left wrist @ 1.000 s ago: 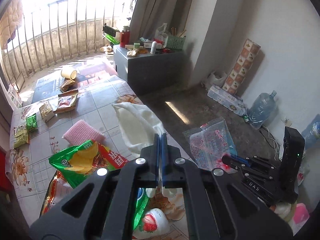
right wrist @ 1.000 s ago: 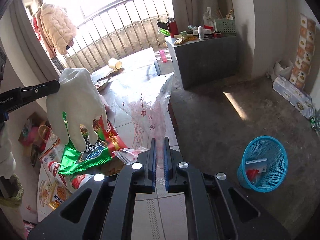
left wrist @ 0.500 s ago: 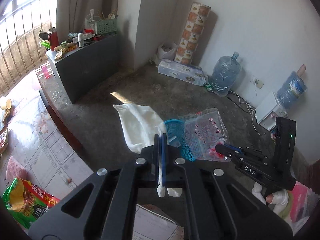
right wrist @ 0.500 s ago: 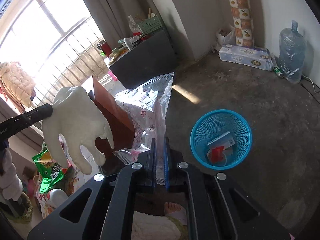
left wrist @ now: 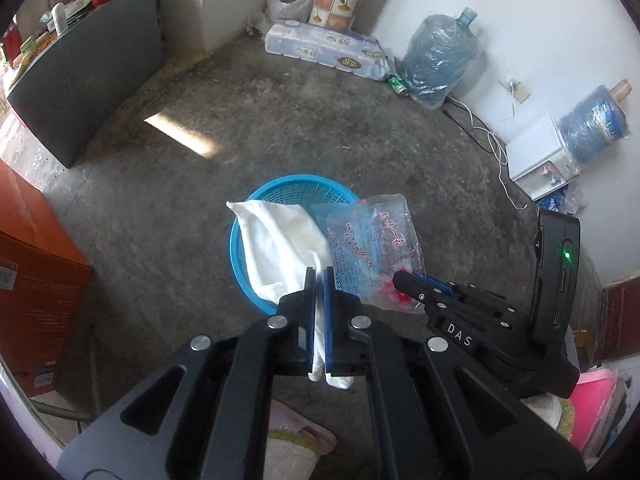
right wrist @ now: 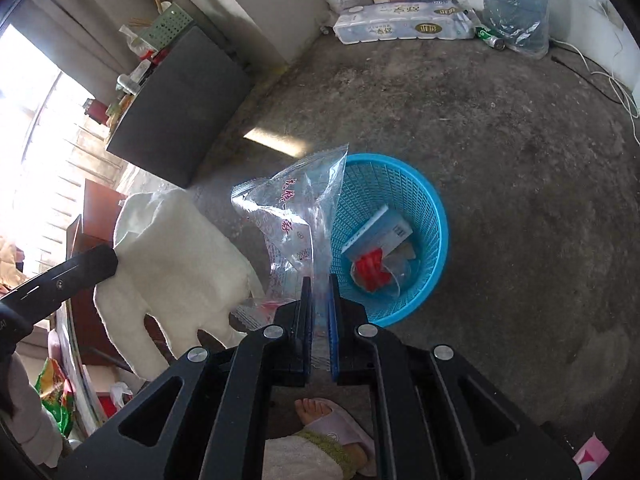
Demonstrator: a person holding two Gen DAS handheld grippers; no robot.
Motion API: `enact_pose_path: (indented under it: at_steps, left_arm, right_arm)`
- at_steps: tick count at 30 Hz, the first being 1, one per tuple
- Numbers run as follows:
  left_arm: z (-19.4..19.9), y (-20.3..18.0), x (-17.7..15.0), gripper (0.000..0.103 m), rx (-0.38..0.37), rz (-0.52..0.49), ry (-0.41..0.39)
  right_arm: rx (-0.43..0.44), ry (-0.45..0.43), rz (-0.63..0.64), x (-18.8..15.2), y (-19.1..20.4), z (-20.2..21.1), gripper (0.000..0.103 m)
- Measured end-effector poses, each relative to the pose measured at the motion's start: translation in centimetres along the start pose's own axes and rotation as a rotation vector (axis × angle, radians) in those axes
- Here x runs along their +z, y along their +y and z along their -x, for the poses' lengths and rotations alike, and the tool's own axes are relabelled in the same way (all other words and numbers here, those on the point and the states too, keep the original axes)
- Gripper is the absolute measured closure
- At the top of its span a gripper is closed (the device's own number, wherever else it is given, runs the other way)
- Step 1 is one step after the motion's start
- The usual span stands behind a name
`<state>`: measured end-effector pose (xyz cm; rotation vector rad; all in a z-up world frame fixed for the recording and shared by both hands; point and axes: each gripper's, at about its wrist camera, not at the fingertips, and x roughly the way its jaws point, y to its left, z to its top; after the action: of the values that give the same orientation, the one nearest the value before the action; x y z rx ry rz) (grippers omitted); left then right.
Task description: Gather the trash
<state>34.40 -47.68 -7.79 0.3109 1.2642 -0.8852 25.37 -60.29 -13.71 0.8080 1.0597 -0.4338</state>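
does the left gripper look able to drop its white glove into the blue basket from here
Probably yes: the left gripper holds the white glove above the open blue basket, with only the clear bag alongside.

Right gripper (right wrist: 319, 284) over the blue basket (right wrist: 434, 216)

Its jaws, just easing apart, have a clear printed plastic bag (right wrist: 296, 216) between them, hanging over the basket's near-left rim; inside the basket lie a white box (right wrist: 378, 234) and a red wrapper (right wrist: 370, 270); left of the basket, the left gripper (right wrist: 108, 260) carries a white glove (right wrist: 176, 264).

glove (left wrist: 276, 248): white cloth | bag (right wrist: 296, 216): clear glossy plastic | basket (right wrist: 432, 220): blue plastic mesh
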Motion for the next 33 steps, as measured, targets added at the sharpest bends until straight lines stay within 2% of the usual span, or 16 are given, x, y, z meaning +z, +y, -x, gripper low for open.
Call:
enact_pose_path:
  at_steps: [1,2,3,4,6,10,14,18,21,23,26,28,29,31,33]
  left_arm:
    - [-1.0,0.1,0.3,0.090,-0.008,0.004,0.006]
    - [-1.9,0.1,0.5,0.070,-0.010,0.011,0.015]
    - [-2.6,0.4,0.7,0.056,-0.005,0.027,0.016]
    - [-3.0,0.6,0.8,0.055,-0.003,0.046,0.012]
    - [-3.5,0.9,0.9,0.055,-0.018,0.075,0.020]
    - [-2.3,1.1,0.4,0.053,-0.012,0.071,-0.009]
    - [0.3,1.0,-0.2,0.052,-0.009,0.065,-0.059]
    - [4.9,0.2,-1.5,0.052,-0.029,0.051,-0.133]
    - [9.2,-0.5,-3.6,0.051,-0.045,0.032,-0.210]
    - [12.3,-0.9,-5.5,0.050,-0.042,0.026,-0.266]
    - [16.8,-1.3,-9.0,0.047,-0.017,0.029,-0.353]
    - [19.7,-1.2,-11.7,0.045,0.012,0.053,-0.409]
    - [21.0,-0.9,-13.2,0.044,0.021,0.072,-0.432]
    - [23.5,0.1,-16.5,0.042,0.041,0.125,-0.473]
    - [26.0,1.3,-20.0,0.039,0.056,0.174,-0.518]
  right_arm:
    - [-0.004,0.007,-0.014,0.4,-0.5,-1.2,0.084]
    - [-0.007,0.015,-0.027,0.8,-1.0,-2.4,0.080]
    - [-0.012,0.020,-0.034,1.1,-1.5,-3.5,0.069]
    - [-0.024,0.020,-0.040,1.3,-1.9,-4.4,0.061]
    - [-0.067,0.024,-0.048,1.4,-2.6,-5.7,0.061]
    - [-0.068,0.013,-0.067,1.1,-3.6,-5.7,0.061]
    - [-0.062,-0.017,-0.082,0.3,-3.9,-3.6,0.060]
    - [-0.055,-0.086,-0.055,-0.7,-3.0,0.2,0.060]
    - [-0.054,-0.173,0.021,-2.1,-0.8,4.3,0.059]
    - [-0.050,-0.255,0.089,-3.5,1.2,7.6,0.052]
    - [-0.042,-0.416,0.211,-5.9,4.7,13.2,0.032]
    - [-0.034,-0.522,0.297,-7.9,7.1,16.6,0.012]
    - [-0.039,-0.574,0.340,-8.9,8.4,18.0,0.008]
    - [-0.025,-0.648,0.418,-10.8,10.7,20.4,0.006]
    - [0.015,-0.670,0.487,-12.4,12.9,21.9,0.006]
